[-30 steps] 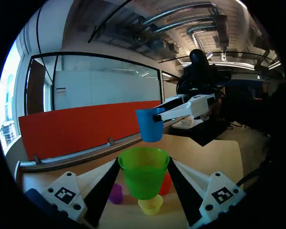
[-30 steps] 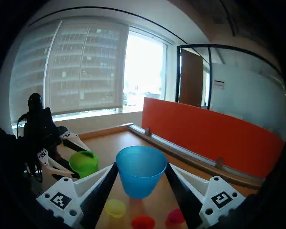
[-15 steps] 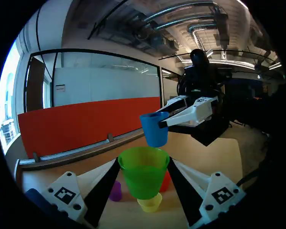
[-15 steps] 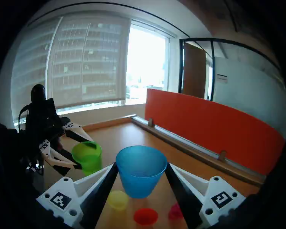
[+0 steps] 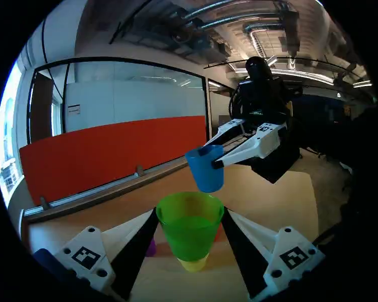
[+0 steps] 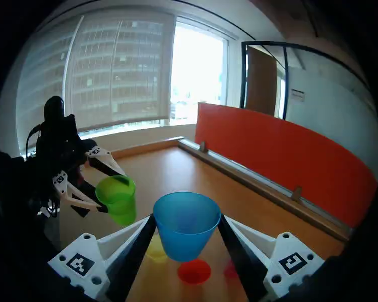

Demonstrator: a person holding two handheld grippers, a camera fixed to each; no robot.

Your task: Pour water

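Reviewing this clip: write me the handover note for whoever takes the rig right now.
Left hand-held gripper: shut on the green cup, upright, in the air.
Right hand-held gripper: shut on the blue cup, upright, near the green one, not touching.
A yellow cup and a red cup sit on the wooden table below.
Done: both cups lifted. Left: the pour; no stream visible yet.

The translucent green plastic cup (image 5: 190, 224) covers most of the small yellow plastic cup (image 5: 194, 263) at its six o'clock.
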